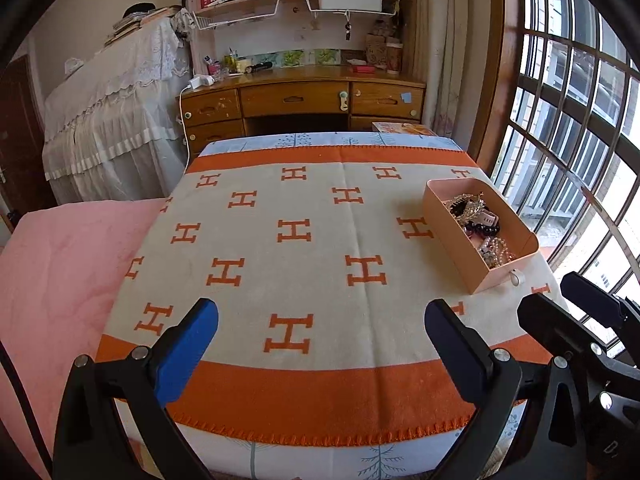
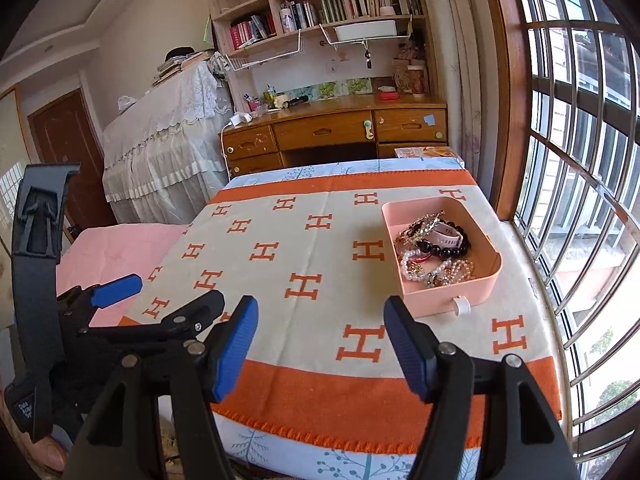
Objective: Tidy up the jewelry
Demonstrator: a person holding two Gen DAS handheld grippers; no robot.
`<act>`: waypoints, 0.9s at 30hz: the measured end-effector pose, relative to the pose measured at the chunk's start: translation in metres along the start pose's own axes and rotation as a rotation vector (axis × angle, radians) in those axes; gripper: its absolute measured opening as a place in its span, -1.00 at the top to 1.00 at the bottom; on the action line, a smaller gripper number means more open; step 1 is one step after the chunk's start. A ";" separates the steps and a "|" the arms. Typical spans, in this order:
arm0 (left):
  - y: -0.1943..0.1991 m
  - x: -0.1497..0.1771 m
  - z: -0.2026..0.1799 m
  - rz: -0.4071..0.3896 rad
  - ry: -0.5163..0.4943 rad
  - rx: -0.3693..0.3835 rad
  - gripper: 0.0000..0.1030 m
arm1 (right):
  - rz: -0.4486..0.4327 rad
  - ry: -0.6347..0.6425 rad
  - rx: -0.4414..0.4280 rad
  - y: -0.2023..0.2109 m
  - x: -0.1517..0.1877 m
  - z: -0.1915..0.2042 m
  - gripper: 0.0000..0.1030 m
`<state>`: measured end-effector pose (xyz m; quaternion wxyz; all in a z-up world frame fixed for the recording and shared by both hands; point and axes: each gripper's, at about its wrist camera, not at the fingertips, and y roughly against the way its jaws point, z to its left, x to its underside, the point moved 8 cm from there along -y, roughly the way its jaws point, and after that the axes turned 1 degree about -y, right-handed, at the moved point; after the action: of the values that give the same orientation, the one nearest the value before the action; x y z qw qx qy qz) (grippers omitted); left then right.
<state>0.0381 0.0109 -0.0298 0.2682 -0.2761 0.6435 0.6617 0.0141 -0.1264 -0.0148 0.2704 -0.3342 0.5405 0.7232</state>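
Note:
A pink tray (image 1: 448,236) (image 2: 472,294) with a small white knob (image 2: 460,305) on its near wall stands on the right of the blanket. In it lies a heap of jewelry (image 1: 478,222) (image 2: 434,248): pearl and black bead bracelets, a pink watch band, gold pieces. My left gripper (image 1: 320,320) is open and empty, low over the blanket's near edge, left of the tray. My right gripper (image 2: 320,320) is open and empty, just short of the tray's near left corner. The left gripper (image 2: 160,288) also shows at the left of the right wrist view.
The blanket (image 1: 280,264) with orange H marks covers a table. A pink bed cover (image 1: 60,260) lies to the left. A wooden desk (image 1: 304,100) and bookshelves stand behind. A barred window (image 1: 580,140) runs along the right.

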 end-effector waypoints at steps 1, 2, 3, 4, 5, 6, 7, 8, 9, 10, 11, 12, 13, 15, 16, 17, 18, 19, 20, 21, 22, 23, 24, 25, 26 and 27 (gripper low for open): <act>0.002 0.001 0.001 -0.006 0.007 -0.004 -0.98 | -0.002 -0.006 0.001 0.000 0.001 0.000 -0.29; 0.003 0.002 0.002 -0.012 0.011 -0.010 -0.98 | -0.004 -0.012 -0.001 0.000 0.002 -0.001 -0.29; 0.005 0.002 0.003 -0.017 0.012 -0.017 -0.98 | -0.005 -0.016 -0.001 0.000 0.003 -0.001 -0.29; 0.006 0.002 0.004 -0.023 0.014 -0.024 -0.98 | -0.008 -0.019 -0.002 0.001 0.005 0.000 -0.29; 0.007 0.002 0.005 -0.029 0.015 -0.028 -0.98 | -0.010 -0.021 0.000 0.001 0.005 0.000 -0.29; 0.009 0.001 0.006 -0.035 0.016 -0.033 -0.98 | -0.012 -0.023 0.001 0.001 0.005 0.001 -0.29; 0.010 0.001 0.006 -0.045 0.016 -0.038 -0.98 | -0.016 -0.023 -0.001 0.001 0.005 0.002 -0.29; 0.013 0.000 0.006 -0.054 0.017 -0.041 -0.98 | -0.021 -0.023 -0.003 0.002 0.005 0.003 -0.29; 0.014 -0.001 0.007 -0.063 0.019 -0.042 -0.98 | -0.028 -0.021 -0.004 0.003 0.004 0.004 -0.29; 0.016 -0.002 0.008 -0.073 0.020 -0.044 -0.98 | -0.036 -0.017 -0.002 0.004 0.004 0.005 -0.29; 0.017 -0.003 0.008 -0.080 0.021 -0.046 -0.98 | -0.044 -0.014 0.000 0.006 0.003 0.006 -0.29; 0.018 -0.004 0.009 -0.085 0.023 -0.047 -0.98 | -0.051 -0.010 0.002 0.007 0.002 0.007 -0.29; 0.020 -0.004 0.009 -0.090 0.024 -0.048 -0.98 | -0.056 -0.009 0.002 0.008 0.002 0.008 -0.29; 0.021 -0.005 0.009 -0.094 0.024 -0.054 -0.98 | -0.059 -0.010 -0.001 0.008 0.002 0.008 -0.29; 0.021 -0.005 0.010 -0.093 0.024 -0.056 -0.98 | -0.057 -0.011 -0.001 0.008 0.002 0.008 -0.29; 0.020 -0.005 0.010 -0.091 0.024 -0.058 -0.98 | -0.054 -0.013 -0.005 0.007 0.002 0.008 -0.29; 0.019 -0.005 0.010 -0.088 0.024 -0.059 -0.98 | -0.050 -0.015 -0.007 0.007 0.002 0.008 -0.29; 0.018 -0.005 0.010 -0.086 0.023 -0.062 -0.98 | -0.047 -0.017 -0.008 0.006 0.002 0.009 -0.29; 0.018 -0.005 0.010 -0.083 0.023 -0.064 -0.98 | -0.043 -0.020 -0.010 0.005 0.002 0.009 -0.29; 0.017 -0.004 0.010 -0.081 0.023 -0.066 -0.98 | -0.039 -0.023 -0.013 0.004 0.003 0.009 -0.29; 0.016 -0.004 0.011 -0.078 0.022 -0.067 -0.98 | -0.035 -0.024 -0.015 0.003 0.003 0.009 -0.29; 0.016 -0.004 0.011 -0.076 0.022 -0.068 -0.98 | -0.033 -0.026 -0.017 0.002 0.003 0.009 -0.29; 0.015 -0.004 0.011 -0.074 0.021 -0.070 -0.98 | -0.030 -0.027 -0.017 0.001 0.004 0.008 -0.29; 0.014 -0.004 0.011 -0.072 0.021 -0.070 -0.98 | -0.027 -0.028 -0.018 0.000 0.004 0.008 -0.29; 0.014 -0.004 0.011 -0.073 0.021 -0.070 -0.98 | -0.026 -0.030 -0.020 -0.001 0.004 0.008 -0.29; 0.014 -0.004 0.011 -0.071 0.020 -0.071 -0.98 | -0.025 -0.031 -0.021 -0.002 0.003 0.007 -0.29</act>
<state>0.0307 0.0211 -0.0172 0.2752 -0.3149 0.6121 0.6711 0.0123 -0.1192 -0.0171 0.2840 -0.3326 0.5246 0.7305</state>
